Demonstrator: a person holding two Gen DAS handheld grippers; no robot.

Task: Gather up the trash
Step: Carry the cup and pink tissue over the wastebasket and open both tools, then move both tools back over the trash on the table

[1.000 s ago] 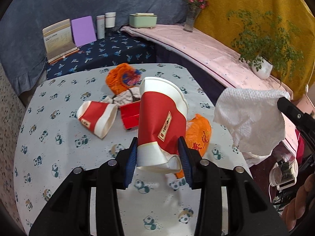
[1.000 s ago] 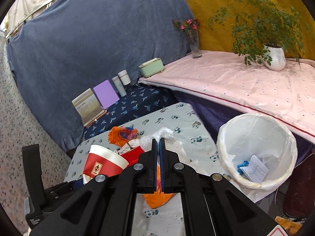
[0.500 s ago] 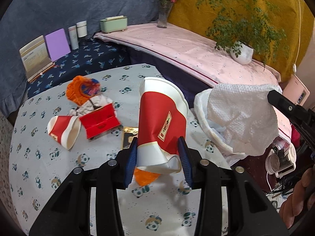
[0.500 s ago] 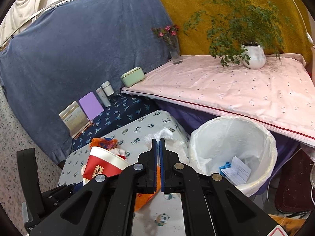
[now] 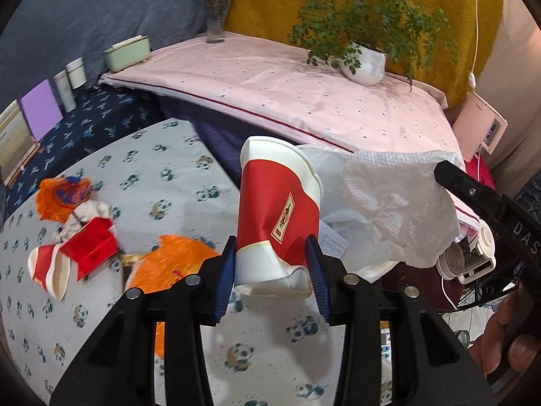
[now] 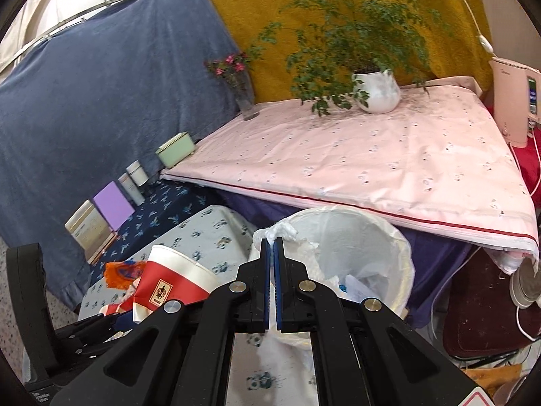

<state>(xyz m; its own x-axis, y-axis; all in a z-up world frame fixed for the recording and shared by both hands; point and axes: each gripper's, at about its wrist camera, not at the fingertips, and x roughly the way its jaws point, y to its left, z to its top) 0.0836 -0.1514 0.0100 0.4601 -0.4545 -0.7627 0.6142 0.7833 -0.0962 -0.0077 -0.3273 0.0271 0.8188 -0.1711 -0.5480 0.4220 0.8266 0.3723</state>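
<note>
My left gripper is clamped on a crushed red-and-white paper cup, blue pads pressed to its white base, mouth tilted away toward centre frame. My right gripper is clenched on a white paper towel; in the left view the sheet hangs at right centre, in the right view only a crumpled tuft shows above the closed fingertips. Directly beyond those fingertips stands a white-lined waste bin, paper scraps visible inside. Remaining trash lies on the panda-print tablecloth, left half of the left view: a second red-and-white cup on its side, a red carton touching it, an orange wrapper behind, and an orange plastic bag just left of my left fingers. A potted plant sits on the pink-covered surface, upper right.
</note>
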